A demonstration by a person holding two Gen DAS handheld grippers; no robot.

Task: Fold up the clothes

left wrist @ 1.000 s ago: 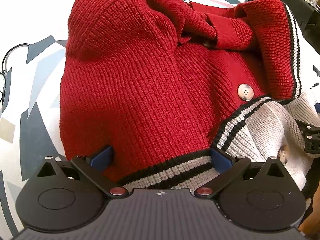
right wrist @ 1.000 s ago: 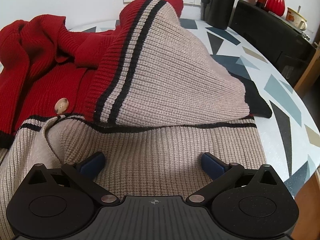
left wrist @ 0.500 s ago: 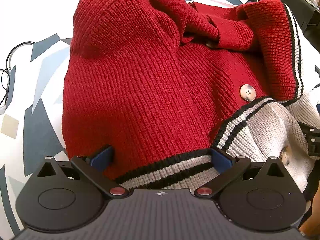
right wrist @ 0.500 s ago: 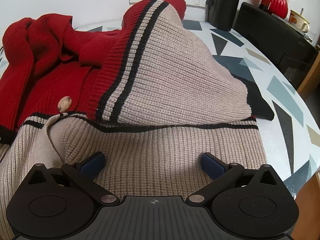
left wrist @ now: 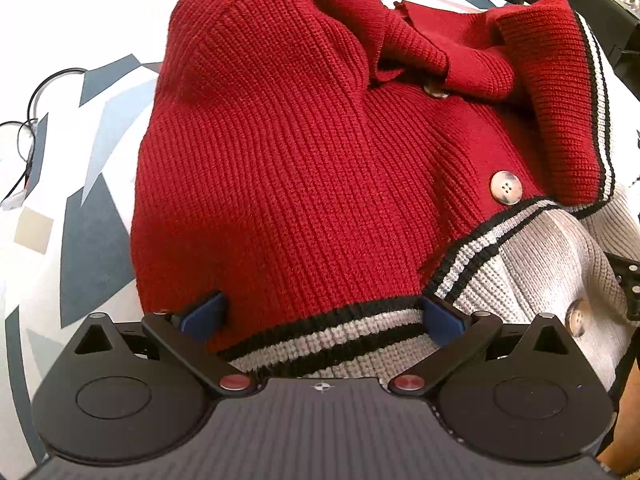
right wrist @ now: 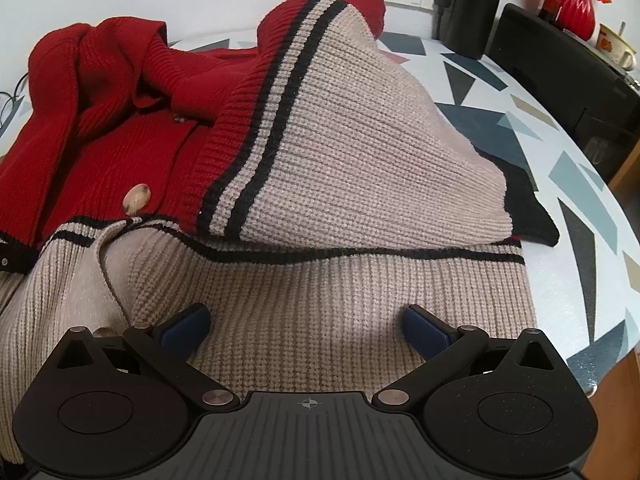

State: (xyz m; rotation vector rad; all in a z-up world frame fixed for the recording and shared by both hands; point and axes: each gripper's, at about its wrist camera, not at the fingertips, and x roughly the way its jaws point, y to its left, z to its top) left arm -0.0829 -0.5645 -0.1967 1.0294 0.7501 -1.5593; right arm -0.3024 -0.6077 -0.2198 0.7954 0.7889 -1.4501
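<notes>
The red-and-beige knit cardigan lies on the patterned table, sleeves folded in, its long axis running away from both grippers. The left gripper – spread wide – straddles the striped near hem; the right gripper, equally spread, sits over the beige hem panel. Whether either touches the knit is unclear. Neither is nearer.

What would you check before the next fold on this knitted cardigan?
1. Left gripper open, straddling the striped hem of the red and beige knitted cardigan: ok.
2. Right gripper open over the beige hem: ok.
3. Both sleeves folded across the front: ok.
4. Fabric between the fingers: cannot tell.
5. Cardigan fully on the white patterned table: cannot tell; near hem hidden.
6. Black bottle well away: ok.
</notes>
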